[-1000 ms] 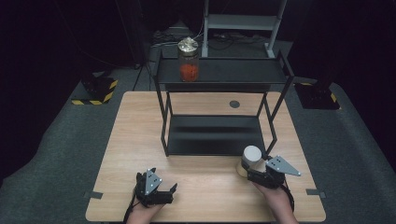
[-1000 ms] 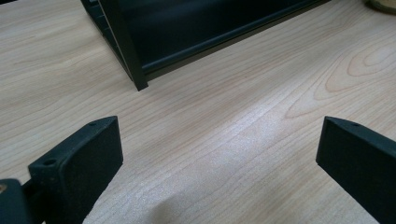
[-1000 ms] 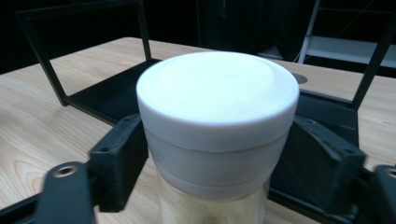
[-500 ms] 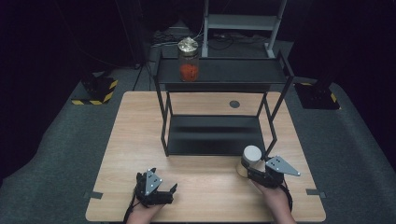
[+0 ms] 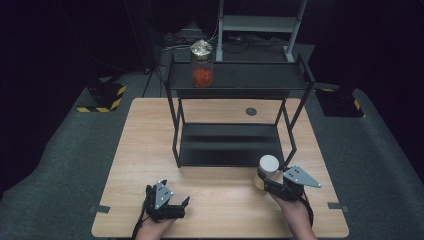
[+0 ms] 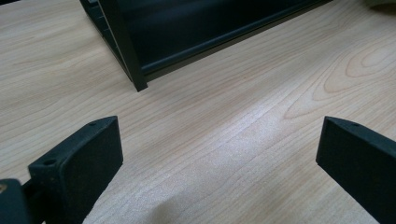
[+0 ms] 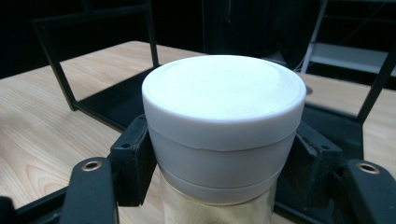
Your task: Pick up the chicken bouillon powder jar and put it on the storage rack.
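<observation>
White plastic caps the jar [image 7: 219,130], whose clear, pale-filled body looks rigid, smooth and probably slippery, so the hold belongs where it is: at the lid's skirt. It stands on the bench [image 5: 150,150] just before the black shelf rack [image 5: 230,145]. The right gripper [image 5: 274,184] lies level, fingers [image 7: 133,161] pinching the lid. The left gripper [image 5: 167,202] rests with fingers spread.
</observation>
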